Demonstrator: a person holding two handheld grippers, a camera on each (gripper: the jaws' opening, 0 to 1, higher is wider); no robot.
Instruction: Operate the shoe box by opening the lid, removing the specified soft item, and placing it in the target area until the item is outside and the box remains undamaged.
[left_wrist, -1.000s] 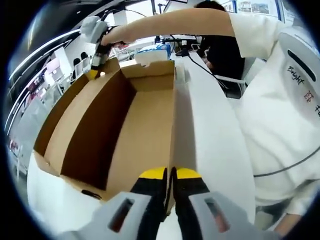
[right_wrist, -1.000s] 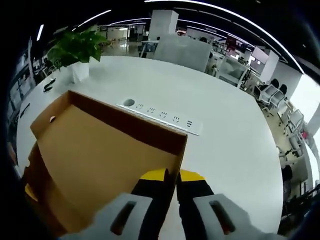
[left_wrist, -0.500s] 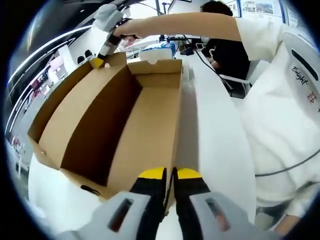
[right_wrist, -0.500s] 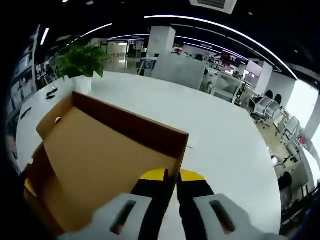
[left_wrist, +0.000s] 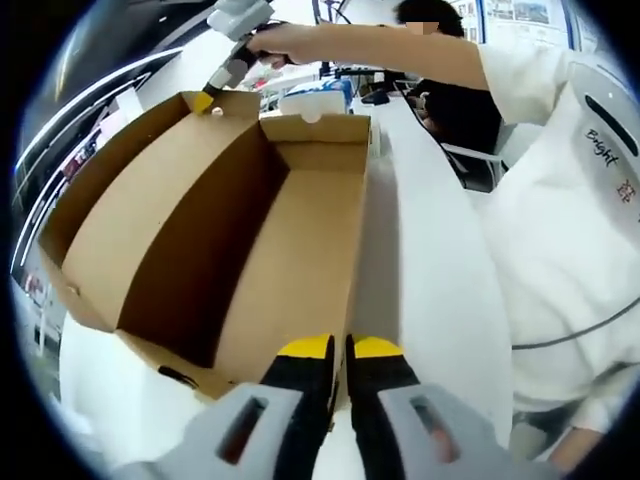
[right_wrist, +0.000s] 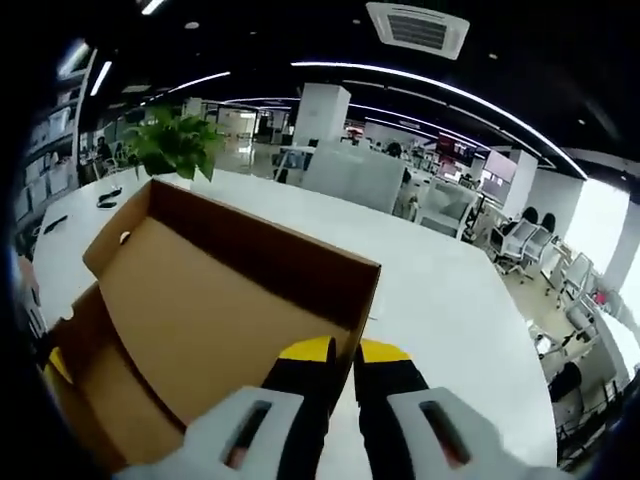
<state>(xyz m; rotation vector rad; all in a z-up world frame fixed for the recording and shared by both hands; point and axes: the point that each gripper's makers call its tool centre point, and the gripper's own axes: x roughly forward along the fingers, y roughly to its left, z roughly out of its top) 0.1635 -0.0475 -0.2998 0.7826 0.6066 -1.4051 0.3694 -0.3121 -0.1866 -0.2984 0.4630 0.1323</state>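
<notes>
Left gripper (left_wrist: 339, 347): jaws pinched shut on the near edge of the lid (left_wrist: 250, 230), yellow tips either side of the cardboard wall. Right gripper (right_wrist: 343, 350): same story, jaws clamped on a lid edge, tips close together with the brown wall between them. In the left gripper view the right gripper (left_wrist: 205, 101) also shows at the far corner of the lid, yellow tip on the cardboard, held by a bare arm (left_wrist: 370, 45) reaching across the top.

The lid is a brown cardboard tray, open side facing the left camera, inside bare and brown. It is held tilted up off the table (left_wrist: 430, 260), gripped at two opposite ends. A small notch (right_wrist: 124, 238) sits in its far flap in the right gripper view.

Soft item: can't see it in either view. The box base is not identifiable either; can't tell where it sits.

Table is white, wide. In the right gripper view a potted plant (right_wrist: 176, 146) stands on it beyond the lid's far end, well apart from the gripper. Small dark items (right_wrist: 108, 199) lie on the table near the plant, too small to identify. Office space with chairs (right_wrist: 520, 240) behind.

Person in a white shirt (left_wrist: 560, 200) stands to the right of the table in the left gripper view; a cable (left_wrist: 570, 335) hangs across the shirt.
</notes>
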